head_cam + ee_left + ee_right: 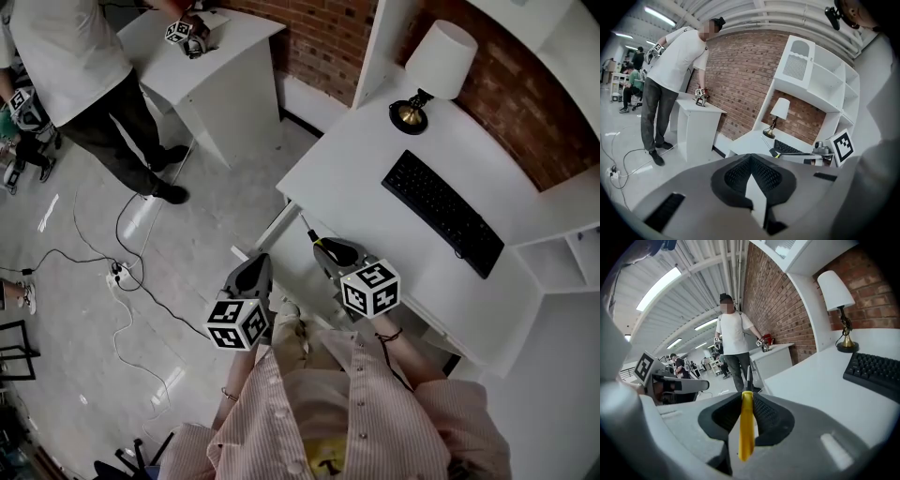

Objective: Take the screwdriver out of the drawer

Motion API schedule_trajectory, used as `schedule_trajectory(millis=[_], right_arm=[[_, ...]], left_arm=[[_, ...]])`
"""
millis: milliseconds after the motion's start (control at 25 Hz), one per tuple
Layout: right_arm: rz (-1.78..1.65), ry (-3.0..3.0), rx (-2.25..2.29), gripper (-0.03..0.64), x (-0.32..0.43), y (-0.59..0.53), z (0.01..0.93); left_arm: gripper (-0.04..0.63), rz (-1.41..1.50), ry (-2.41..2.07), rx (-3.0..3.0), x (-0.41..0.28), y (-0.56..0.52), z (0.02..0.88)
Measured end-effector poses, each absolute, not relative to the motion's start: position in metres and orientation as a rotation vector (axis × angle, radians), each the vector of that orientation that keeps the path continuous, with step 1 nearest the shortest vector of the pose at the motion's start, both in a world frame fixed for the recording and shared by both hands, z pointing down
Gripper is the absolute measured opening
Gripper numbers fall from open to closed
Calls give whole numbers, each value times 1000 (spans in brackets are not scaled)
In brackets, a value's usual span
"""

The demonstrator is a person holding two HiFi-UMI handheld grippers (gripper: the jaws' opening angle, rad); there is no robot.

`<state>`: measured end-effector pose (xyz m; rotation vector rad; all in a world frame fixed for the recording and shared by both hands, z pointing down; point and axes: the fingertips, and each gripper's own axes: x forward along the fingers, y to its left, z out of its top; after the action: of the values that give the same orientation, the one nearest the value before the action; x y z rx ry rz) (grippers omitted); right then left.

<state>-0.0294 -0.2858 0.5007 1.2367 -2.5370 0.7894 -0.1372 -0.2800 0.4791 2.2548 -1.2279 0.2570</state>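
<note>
The right gripper (746,397) grips the screwdriver (746,432) by its yellow handle, with the shaft pointing out past the jaw tips, by the near left edge of the white desk (366,169); the left gripper (751,158), just left of it, has its jaws closed on nothing; a keyboard (441,211) lies farther right.

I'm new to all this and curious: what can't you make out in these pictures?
- Drawer: head view, not made out behind the left gripper, right gripper and desk edge.
- Screwdriver tip: right gripper view, too thin against the person behind.
- Keyboard: right gripper view, cut off at the right edge.
</note>
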Motion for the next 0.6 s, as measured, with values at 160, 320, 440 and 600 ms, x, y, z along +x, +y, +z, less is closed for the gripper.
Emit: schedule_trajectory(millis=[160,320,440,600], right_arm=[[758,-2607,1303,80,-20,-286,468],[722,-2668,1366,80,-11,-286,439],[693,-2701,1414,80,-5,-285,422],[660,-2736,1494,80,5,-285,399]], left_arm=[[0,222,-1237,2295,-137,-284,459],[0,198,-1248,2342,-137,-287,441],[1,169,-1264,2371,-141,-291,428],[0,139,-1290,2413,-147,-297,407]])
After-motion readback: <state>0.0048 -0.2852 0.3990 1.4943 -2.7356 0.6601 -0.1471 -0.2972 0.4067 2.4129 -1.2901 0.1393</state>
